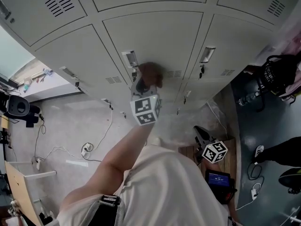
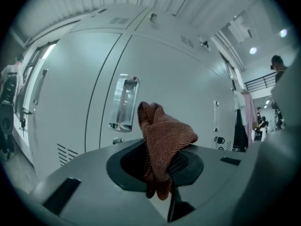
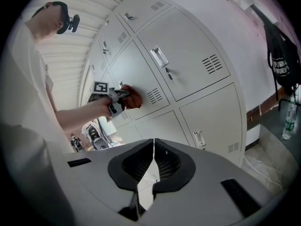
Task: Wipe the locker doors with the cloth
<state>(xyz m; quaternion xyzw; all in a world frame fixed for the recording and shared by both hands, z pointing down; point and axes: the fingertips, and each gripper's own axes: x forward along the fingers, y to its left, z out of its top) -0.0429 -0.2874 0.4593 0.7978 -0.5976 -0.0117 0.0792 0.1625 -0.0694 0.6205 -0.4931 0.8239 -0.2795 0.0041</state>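
I clamp the cloth point(image 2: 162, 133), seemingly soft and light, mid-bunch in my left gripper point(image 2: 162, 167); right gripper point(image 3: 153, 161) closed, empty.

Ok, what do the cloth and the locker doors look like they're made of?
Cloth: reddish-brown woven or knitted fabric, judging by its fine ribbed texture and soft folds. Locker doors: probably painted sheet metal, smooth pale grey with a slight sheen and punched vent slots.
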